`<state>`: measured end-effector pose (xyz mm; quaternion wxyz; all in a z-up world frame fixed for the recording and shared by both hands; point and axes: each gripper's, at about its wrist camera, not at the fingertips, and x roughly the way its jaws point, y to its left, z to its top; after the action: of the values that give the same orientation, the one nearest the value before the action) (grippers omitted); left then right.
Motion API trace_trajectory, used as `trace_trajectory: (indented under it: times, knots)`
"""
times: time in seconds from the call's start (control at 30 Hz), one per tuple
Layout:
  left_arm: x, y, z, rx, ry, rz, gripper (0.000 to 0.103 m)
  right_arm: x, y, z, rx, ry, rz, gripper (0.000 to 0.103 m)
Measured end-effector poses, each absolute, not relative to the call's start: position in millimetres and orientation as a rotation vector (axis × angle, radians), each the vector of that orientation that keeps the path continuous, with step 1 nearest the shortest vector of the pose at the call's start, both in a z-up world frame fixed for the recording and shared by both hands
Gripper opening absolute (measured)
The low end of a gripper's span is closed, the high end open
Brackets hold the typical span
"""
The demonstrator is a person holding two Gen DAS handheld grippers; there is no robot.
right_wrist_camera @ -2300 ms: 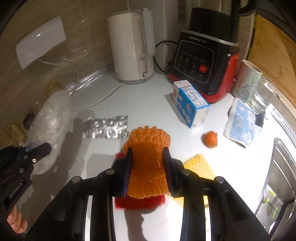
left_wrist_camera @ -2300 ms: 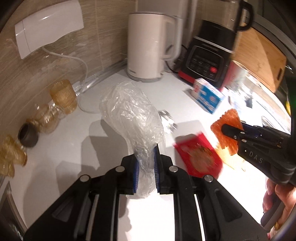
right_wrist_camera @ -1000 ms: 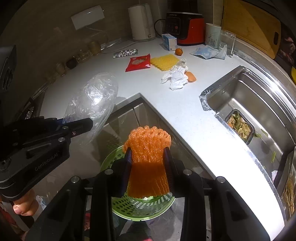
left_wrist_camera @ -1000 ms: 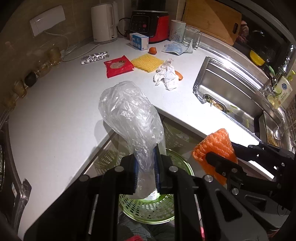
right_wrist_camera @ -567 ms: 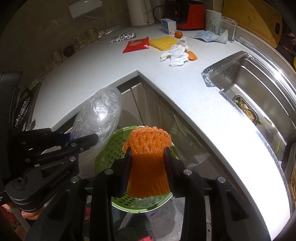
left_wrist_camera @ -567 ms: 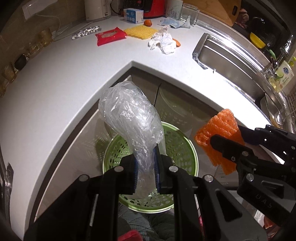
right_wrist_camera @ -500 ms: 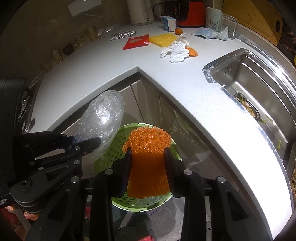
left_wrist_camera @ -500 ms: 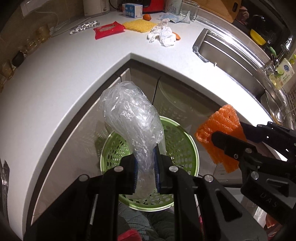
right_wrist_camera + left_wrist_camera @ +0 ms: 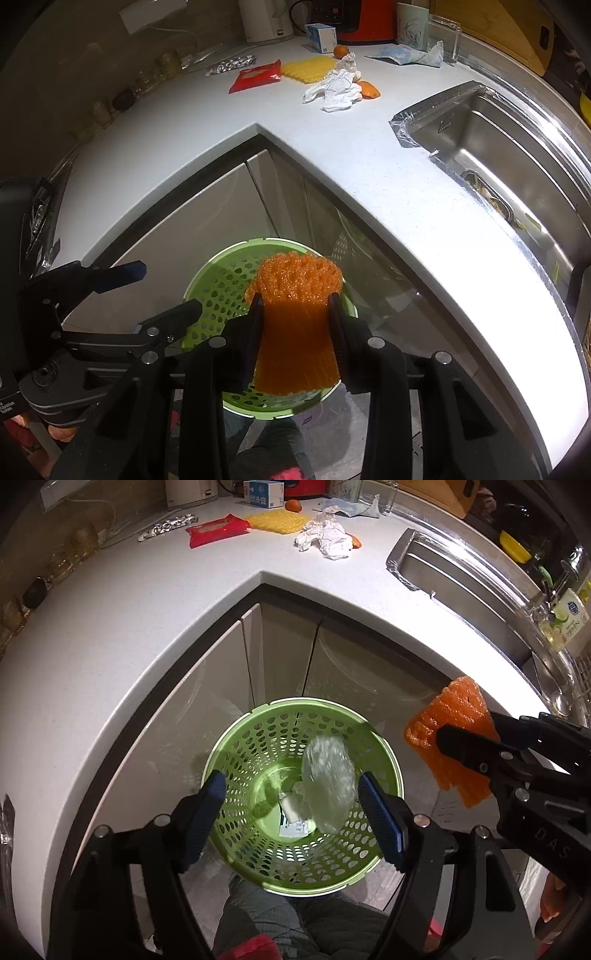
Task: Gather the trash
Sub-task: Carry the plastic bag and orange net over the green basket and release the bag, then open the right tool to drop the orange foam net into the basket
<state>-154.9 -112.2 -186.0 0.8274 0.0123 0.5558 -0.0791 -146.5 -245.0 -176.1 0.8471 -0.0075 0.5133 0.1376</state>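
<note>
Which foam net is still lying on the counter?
The yellow net, flat beside the red packet. The orange net is pinched in the right tool.

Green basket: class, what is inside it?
In the basket: a clear plastic bag and white paper scraps. The bag hides whatever lies under it.

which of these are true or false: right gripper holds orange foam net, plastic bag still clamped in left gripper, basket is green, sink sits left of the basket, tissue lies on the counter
1. The right gripper holds the orange foam net. True.
2. The left gripper clamps the plastic bag. False: its jaws are opening and the bag is dropping free into the basket.
3. The basket is green. True.
4. The sink sits left of the basket. False: it is on the right.
5. Crumpled tissue lies on the counter. True.
</note>
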Motion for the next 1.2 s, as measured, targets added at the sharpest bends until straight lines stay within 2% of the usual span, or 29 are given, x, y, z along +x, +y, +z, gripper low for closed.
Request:
trace_trajectory:
  times: [0.23, 0.33, 0.4, 0.43, 0.47, 0.5, 0.67, 1.2]
  knots:
    - [-150.7, -86.4, -161.4, 0.01, 1.117, -0.102, 0.084, -144.6, -237.1, -185.8, -0.022, 1.102, 0.32, 0.036]
    - [-147.8, -75.0, -152.2, 0.002, 1.094, -0.08, 0.088, -144.3, -227.9, -191.2, -0.046, 1.124, 0.353, 0.041]
    - [-146.4, -67.9, -148.0, -0.007, 1.088, -0.066, 0.089, -144.7, -220.7, -192.6, -0.078, 1.128, 0.353, 0.065]
    - [-145.7, -64.5, -146.6, -0.01, 1.085, -0.059, 0.09, -145.2, -218.1, -191.1, -0.095, 1.116, 0.334, 0.083]
    - [-146.1, -62.4, -145.3, -0.017, 1.092, -0.06, 0.09, -145.6, -217.0, -188.7, -0.109, 1.103, 0.319, 0.092]
    - [-145.0, -60.2, -144.9, -0.02, 1.091, -0.054, 0.091, -145.3, -215.2, -186.2, -0.121, 1.091, 0.31, 0.094]
    - [-141.6, -51.3, -142.6, -0.041, 1.095, -0.037, 0.091, -139.7, -212.3, -180.8, -0.122, 1.085, 0.307, 0.098]
    - [-93.1, -16.1, -128.9, -0.058, 1.071, -0.035, 0.092, -98.9, -195.8, -169.5, -0.089, 1.074, 0.282, 0.098]
